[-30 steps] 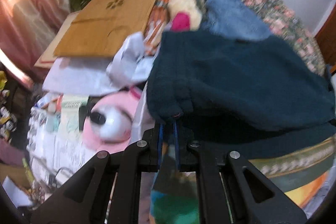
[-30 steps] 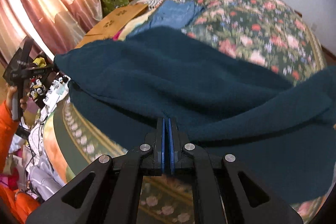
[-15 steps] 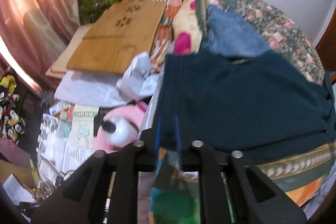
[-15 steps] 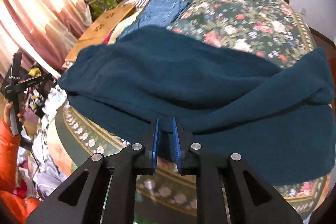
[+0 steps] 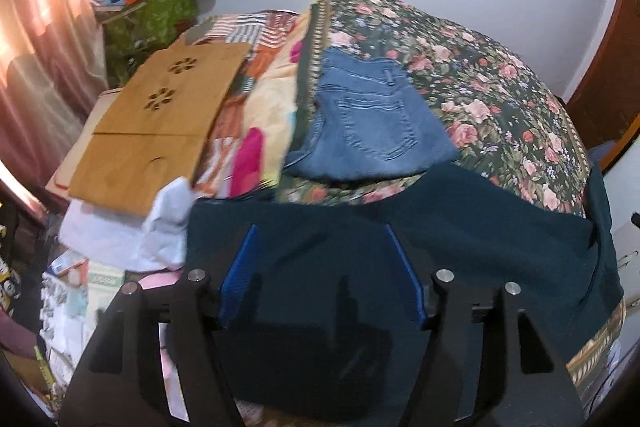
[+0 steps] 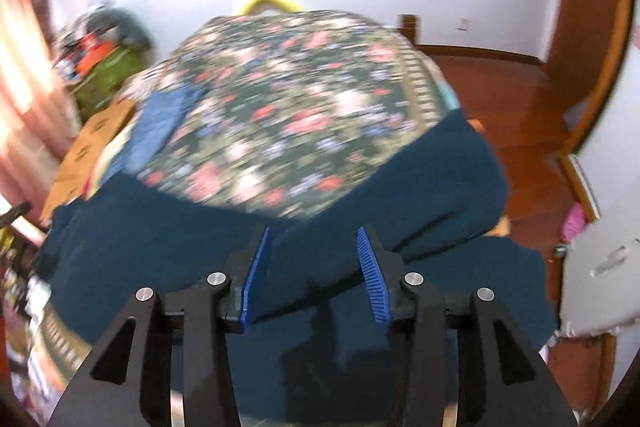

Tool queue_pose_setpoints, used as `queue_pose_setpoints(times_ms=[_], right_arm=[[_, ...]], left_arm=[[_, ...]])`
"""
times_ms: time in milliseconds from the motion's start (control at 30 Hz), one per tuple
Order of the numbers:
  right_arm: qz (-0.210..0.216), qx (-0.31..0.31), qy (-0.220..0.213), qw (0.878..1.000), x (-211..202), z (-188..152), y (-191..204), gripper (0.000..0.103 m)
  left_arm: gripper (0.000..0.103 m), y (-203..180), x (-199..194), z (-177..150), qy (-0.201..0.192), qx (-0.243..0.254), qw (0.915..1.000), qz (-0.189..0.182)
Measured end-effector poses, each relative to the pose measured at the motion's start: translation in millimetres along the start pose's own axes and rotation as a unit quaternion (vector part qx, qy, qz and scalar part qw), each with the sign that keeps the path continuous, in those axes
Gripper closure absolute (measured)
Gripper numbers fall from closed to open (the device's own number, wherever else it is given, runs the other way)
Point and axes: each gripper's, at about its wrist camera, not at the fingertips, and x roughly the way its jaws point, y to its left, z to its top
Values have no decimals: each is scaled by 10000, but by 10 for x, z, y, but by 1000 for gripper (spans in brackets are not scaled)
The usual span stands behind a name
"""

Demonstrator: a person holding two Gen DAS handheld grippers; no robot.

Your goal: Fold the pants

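floral bedspread (image 5: 500, 87) open — jeans (image 5: 372, 123), board (image 5: 160, 115) leftward

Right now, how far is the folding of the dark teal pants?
Done: one fold looks made; the dark teal pants lie doubled along the near edge of the floral bedspread, behind them folded blue jeans. In hand: nothing. The left gripper and right gripper have just been opening, nothing pinched between their pads. Left: probably another fold, since the pants look long and loose.
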Motion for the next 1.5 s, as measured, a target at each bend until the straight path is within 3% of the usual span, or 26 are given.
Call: queue_pose_setpoints(times_ms=[200, 367, 567, 600, 667, 767, 900, 1267, 1367, 1500], right_arm=[[-274, 334, 159, 9989, 579, 355, -408, 62], [-297, 573, 402, 9971, 1115, 561, -530, 62], [-176, 945, 823, 9920, 1674, 480, -679, 63], [-175, 956, 746, 9925, 1670, 457, -690, 65], [-412, 946, 715, 9921, 1642, 428, -718, 88], [-195, 1106, 731, 9910, 1575, 412, -843, 96], [-156, 1153, 582, 9915, 1335, 388, -926, 98], [-221, 1086, -302, 9934, 23, 199, -1276, 99], [-266, 1101, -349, 9929, -111, 104, -1347, 99], [-434, 1159, -89, 9923, -161, -288, -1514, 99]], left_arm=[[39, -306, 509, 148, 318, 155, 9993, -139], [39, -430, 867, 121, 647, 225, 9976, -112], [39, -479, 1127, 39, 932, 274, 9953, -55], [39, -478, 1147, 27, 968, 265, 9949, -57], [39, -491, 1159, 10, 996, 260, 9947, -32], [39, -524, 1085, -1, 961, 319, 9949, 21], [39, -574, 926, -25, 880, 389, 9954, -18], [39, -812, 477, -221, 844, 572, 9947, -147], [37, -868, 404, -270, 846, 533, 9946, -266], [36, -937, 343, -335, 834, 542, 9948, -218]])
